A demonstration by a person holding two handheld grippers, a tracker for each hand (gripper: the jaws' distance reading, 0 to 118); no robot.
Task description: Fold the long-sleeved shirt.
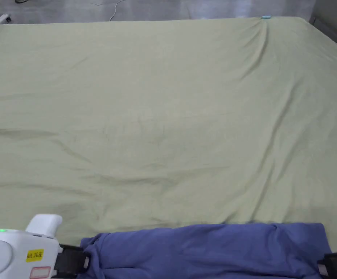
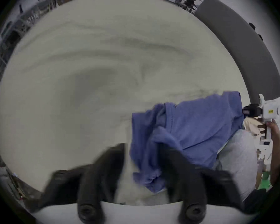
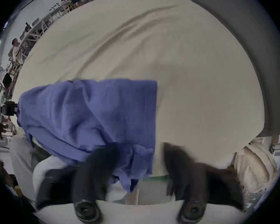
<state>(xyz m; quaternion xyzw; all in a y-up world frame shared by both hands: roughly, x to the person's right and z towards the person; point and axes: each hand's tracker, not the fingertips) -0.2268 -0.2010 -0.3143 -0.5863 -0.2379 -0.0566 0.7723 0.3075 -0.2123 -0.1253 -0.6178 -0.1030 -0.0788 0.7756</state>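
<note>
A blue long-sleeved shirt (image 1: 207,250) lies bunched in a wide band along the near edge of the pale green bed sheet (image 1: 164,109). My left gripper (image 1: 73,261) is at the shirt's left end and my right gripper (image 1: 327,265) at its right end. In the left gripper view the jaws of the left gripper (image 2: 142,146) stand apart, with a crumpled end of the shirt (image 2: 200,122) hanging between them against the right jaw. In the right gripper view the right gripper (image 3: 140,145) is also open, the shirt (image 3: 87,114) draped over its left jaw. Both sets of jaws are blurred.
The sheet stretches far ahead, wrinkled but bare. A grey headboard (image 2: 242,46) borders the bed's right side. A small light-blue object (image 1: 266,17) sits at the far edge. People and furniture stand beyond the bed in the background.
</note>
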